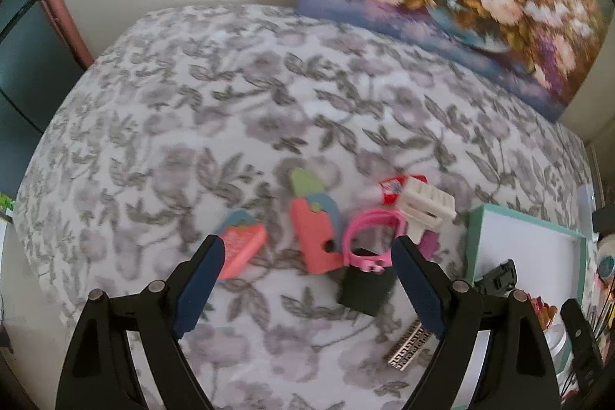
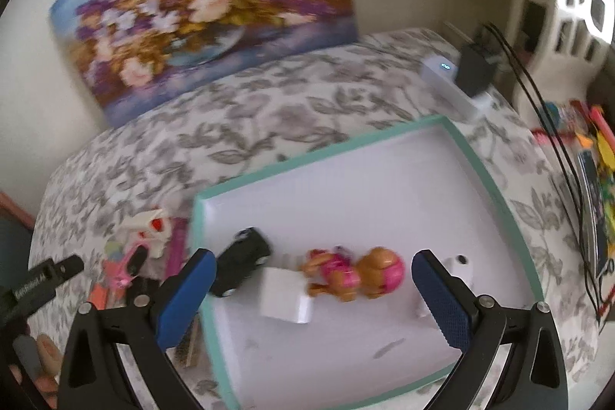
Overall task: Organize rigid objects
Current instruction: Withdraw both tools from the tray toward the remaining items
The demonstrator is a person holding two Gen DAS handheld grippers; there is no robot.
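Note:
Above the floral cloth (image 1: 230, 110) my left gripper (image 1: 309, 281) stands open with nothing between its pads. Below it lie a salmon block (image 1: 242, 248), a salmon heart-shaped piece (image 1: 315, 241), a pink strap (image 1: 369, 237), a black block (image 1: 365, 289), a white clip (image 1: 426, 206) and a patterned bar (image 1: 407, 348). My right gripper (image 2: 315, 291) is open over the teal-rimmed white box (image 2: 476, 156). Inside the box are a black toy car (image 2: 242, 260), a white cube (image 2: 284, 298), a pink and brown puppy figure (image 2: 353, 271) and a small white piece (image 2: 457, 264).
A flower painting (image 2: 200, 10) leans on the wall behind the table. A white device (image 2: 446, 75), a black adapter (image 2: 474, 72) and cables sit at the far right corner. Colourful stationery (image 2: 592, 156) lies right of the box. A hand (image 2: 38, 356) shows at lower left.

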